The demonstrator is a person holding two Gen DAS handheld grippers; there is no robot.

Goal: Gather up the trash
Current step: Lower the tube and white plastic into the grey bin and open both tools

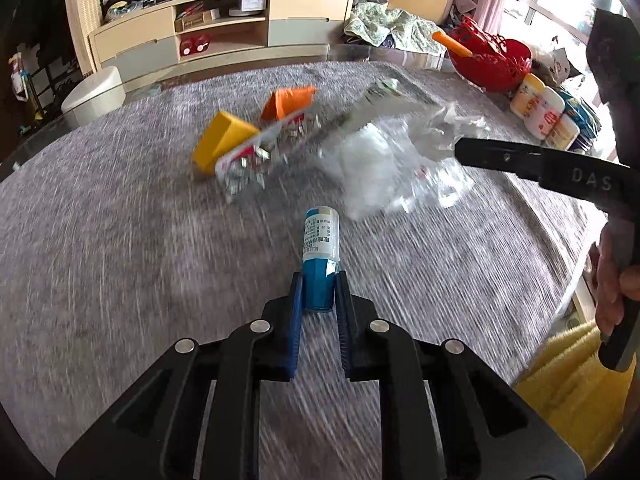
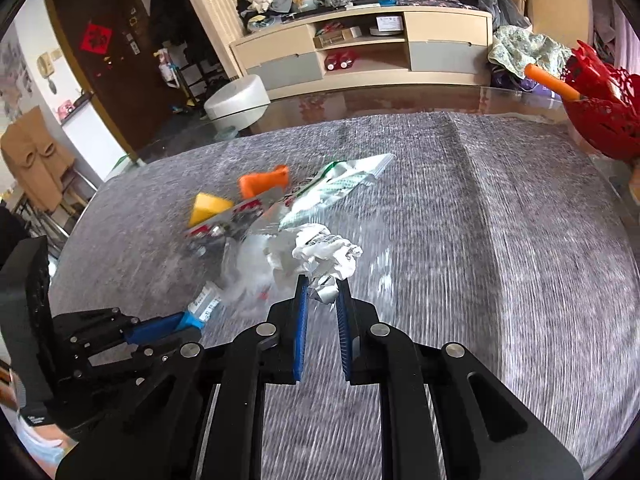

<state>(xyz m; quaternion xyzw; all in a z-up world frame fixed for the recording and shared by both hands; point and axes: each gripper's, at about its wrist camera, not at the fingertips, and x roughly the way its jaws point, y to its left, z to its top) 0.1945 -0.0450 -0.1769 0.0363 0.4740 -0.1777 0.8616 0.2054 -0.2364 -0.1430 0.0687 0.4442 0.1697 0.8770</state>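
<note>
My left gripper (image 1: 319, 280) is shut on the blue cap end of a small white-labelled bottle (image 1: 321, 240), held above the grey table cloth (image 1: 120, 240). My right gripper (image 2: 322, 284) is shut on a crumpled white paper wad (image 2: 316, 254); it shows in the left wrist view (image 1: 448, 128) at the black finger tip. On the cloth lie a yellow box (image 1: 220, 140), an orange box (image 1: 290, 100), a red-and-silver blister pack (image 1: 256, 156), a green-and-white wrapper (image 2: 340, 180) and clear plastic wrap (image 1: 376, 176). The left gripper also appears in the right wrist view (image 2: 188, 322).
A red basket (image 1: 496, 64) with an orange stick stands at the table's far right, beside several white jars (image 1: 544, 112). A yellow cloth (image 1: 572, 384) lies off the right edge. A cabinet (image 2: 360, 52) and a white round stool (image 2: 238, 100) stand beyond the table.
</note>
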